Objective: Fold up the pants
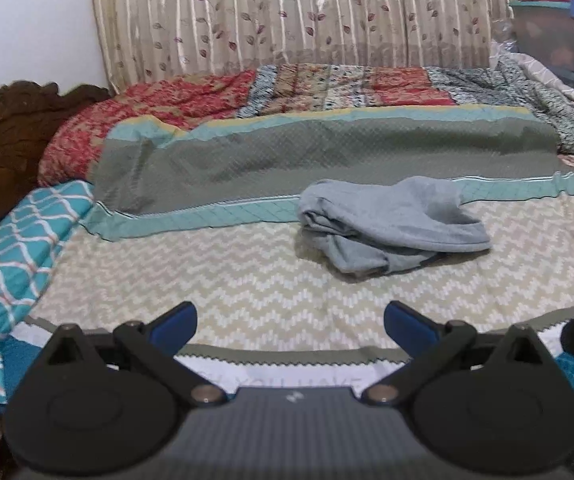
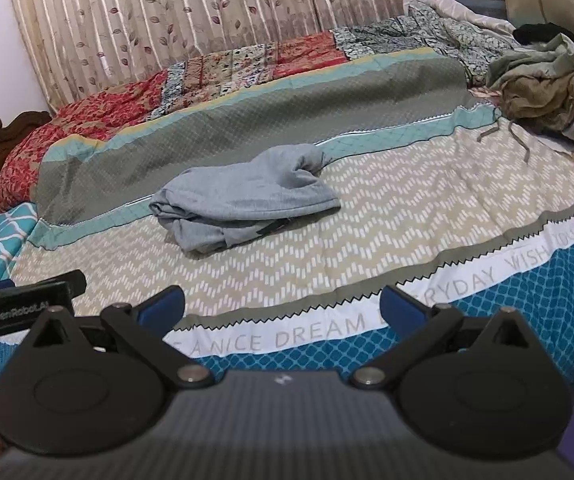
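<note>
Left wrist view shows your left tongs [image 1: 290, 322] wide and empty, the grey pants [image 1: 391, 224] bunched on the bed [image 1: 247, 288] ahead, right of centre, long axis running across; your right tongs [image 2: 283, 307], also wide, see them left of centre.

Pale grey-blue pants [image 1: 391, 224] lie on a beige-and-white chevron bedspread [image 1: 247, 280] edged with a teal quilted band [image 1: 207, 220]. Behind, a red floral patchwork quilt [image 1: 167, 100] meets cream curtains [image 1: 287, 12] printed with maroon leaves.
</note>
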A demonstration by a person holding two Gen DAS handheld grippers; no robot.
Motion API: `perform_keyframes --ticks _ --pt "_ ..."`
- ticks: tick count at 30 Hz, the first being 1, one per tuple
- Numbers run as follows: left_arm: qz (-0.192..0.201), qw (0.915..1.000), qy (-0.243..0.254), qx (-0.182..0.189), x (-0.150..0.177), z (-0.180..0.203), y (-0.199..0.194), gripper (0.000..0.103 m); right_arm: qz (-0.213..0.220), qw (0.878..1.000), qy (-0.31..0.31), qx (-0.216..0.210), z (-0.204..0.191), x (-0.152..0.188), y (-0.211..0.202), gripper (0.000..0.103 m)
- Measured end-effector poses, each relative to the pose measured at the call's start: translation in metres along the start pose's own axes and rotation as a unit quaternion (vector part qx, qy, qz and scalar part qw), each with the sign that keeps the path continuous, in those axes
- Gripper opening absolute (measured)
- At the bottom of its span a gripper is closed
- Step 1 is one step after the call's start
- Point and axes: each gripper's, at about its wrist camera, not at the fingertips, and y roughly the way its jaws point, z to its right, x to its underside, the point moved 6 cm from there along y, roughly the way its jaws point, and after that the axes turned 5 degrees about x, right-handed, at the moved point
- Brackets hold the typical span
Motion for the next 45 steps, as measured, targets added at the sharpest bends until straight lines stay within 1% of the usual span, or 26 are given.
perform_keyframes --ticks 2,9,12,14,16,18,25,31,36,45 --pt "0.002 1.0 0.002 -0.007 0.0 0.0 0.0 0.103 0.001 1.0 -0.002 -0.002 -0.002 0.001 0.0 0.103" --pt "-0.014 0.9998 0.001 -0.014 0.007 0.003 0.01 0.103 -0.001 1.0 -0.004 -0.002 -0.002 0.005 0.002 0.103" --pt "-0.024 0.9997 0.006 -0.007 0.009 0.006 0.012 0.103 -0.006 1.0 0.0 -0.001 -0.002 0.007 0.005 0.103" --pt "-0.022 0.9996 0.017 0.002 0.01 0.01 0.012 0.103 -0.007 1.0 0.004 -0.001 -0.001 0.008 0.006 0.103" --pt "-0.014 0.9995 0.029 -0.001 0.011 0.015 0.01 0.103 -0.009 1.0 0.006 -0.001 0.0 0.008 0.007 0.103" --pt "-0.019 0.9992 0.035 0.0 0.012 0.018 0.011 0.103 -0.012 1.0 0.007 -0.001 0.001 0.009 0.009 0.103" --pt "-0.055 0.9983 0.02 -0.003 0.02 0.015 0.022 0.103 -0.025 1.0 0.005 -0.002 0.001 0.014 0.014 0.103" --pt "-0.075 0.9969 0.018 -0.012 0.027 0.011 0.03 0.103 -0.034 0.999 0.004 -0.002 -0.001 0.018 0.02 0.103" --pt "-0.091 0.9958 0.009 -0.006 0.033 0.007 0.036 0.103 -0.042 0.999 0.005 -0.001 -0.003 0.021 0.023 0.103" --pt "-0.107 0.9942 0.009 0.008 0.04 0.007 0.042 0.103 -0.052 0.999 0.002 -0.001 -0.005 0.024 0.028 0.103"
